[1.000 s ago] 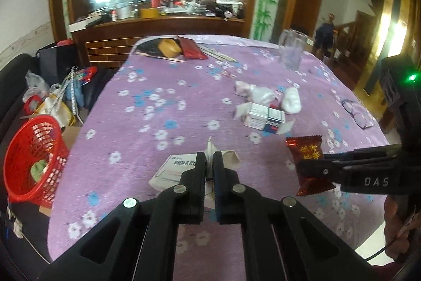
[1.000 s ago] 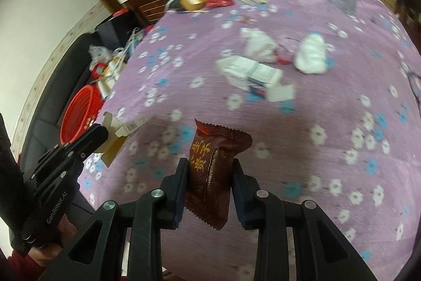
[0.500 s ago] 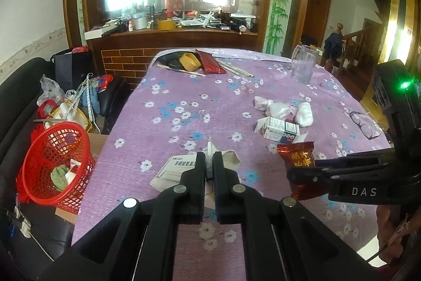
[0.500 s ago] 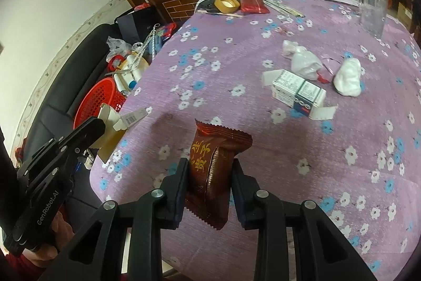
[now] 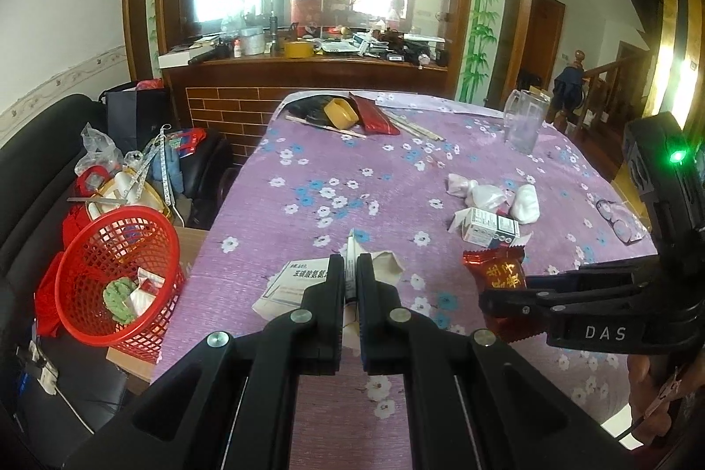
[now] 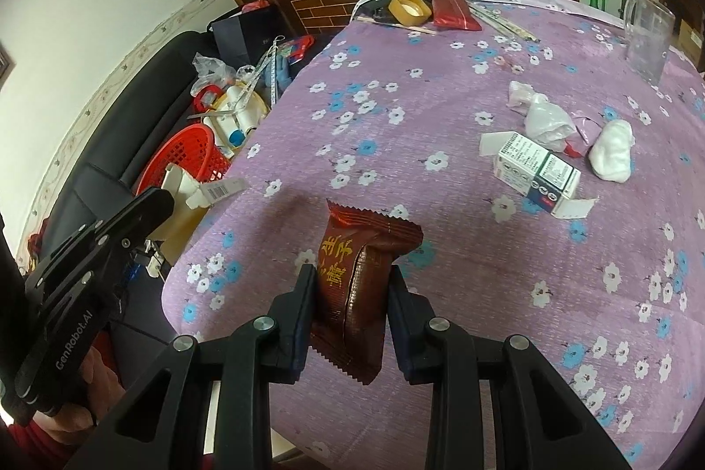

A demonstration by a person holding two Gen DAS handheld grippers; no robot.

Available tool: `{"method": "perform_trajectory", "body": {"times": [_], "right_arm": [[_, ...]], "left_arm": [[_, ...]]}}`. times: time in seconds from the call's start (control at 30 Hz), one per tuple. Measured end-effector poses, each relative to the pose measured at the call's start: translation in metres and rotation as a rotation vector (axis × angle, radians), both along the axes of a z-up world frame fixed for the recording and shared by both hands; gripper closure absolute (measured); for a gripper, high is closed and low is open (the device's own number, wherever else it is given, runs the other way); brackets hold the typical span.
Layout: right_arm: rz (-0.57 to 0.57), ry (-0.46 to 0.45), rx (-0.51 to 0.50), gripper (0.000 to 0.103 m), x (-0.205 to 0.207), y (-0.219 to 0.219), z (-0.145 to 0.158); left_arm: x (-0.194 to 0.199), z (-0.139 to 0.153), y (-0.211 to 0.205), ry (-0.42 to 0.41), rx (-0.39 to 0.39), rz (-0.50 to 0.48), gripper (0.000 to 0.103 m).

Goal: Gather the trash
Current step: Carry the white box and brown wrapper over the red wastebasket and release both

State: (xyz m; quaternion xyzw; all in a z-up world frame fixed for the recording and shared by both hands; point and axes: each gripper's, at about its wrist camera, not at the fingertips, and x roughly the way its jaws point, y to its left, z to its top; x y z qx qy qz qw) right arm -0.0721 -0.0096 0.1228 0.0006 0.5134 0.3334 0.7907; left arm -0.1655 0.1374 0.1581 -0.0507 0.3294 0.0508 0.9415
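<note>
- The left gripper [image 5: 350,280] is clamped on a flattened white medicine carton [image 5: 299,285], whose printed flap spreads out left of the jaws and whose crumpled end sticks out to their right
- The right gripper [image 6: 350,285] is clamped on a dark red snack wrapper [image 6: 357,280], which stands upright between the jaws with its crimped top edge above the fingertips
- Both pieces of trash hang in the air above a table [image 5: 308,205] covered in purple flowered cloth
- A red mesh basket [image 5: 119,276] sits off the table's edge, well to the left of the left jaws, with a few scraps inside
- Beyond the right jaws, further across the cloth, lie a small printed box [image 6: 535,172], a crumpled plastic bag [image 6: 544,117] and a white wad of tissue [image 6: 612,155], close together
- A clear glass mug [image 6: 647,34] stands at the far side of the table
</note>
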Motion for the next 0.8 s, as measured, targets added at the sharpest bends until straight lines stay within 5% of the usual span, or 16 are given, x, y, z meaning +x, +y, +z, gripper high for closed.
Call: {"method": "perform_trajectory", "body": {"times": [0.8], "right_arm": [[0.003, 0.004, -0.009, 0.070, -0.003, 0.010, 0.001]], "left_arm": [[-0.004, 0.009, 0.026, -0.026, -0.014, 0.037, 0.098]]}}
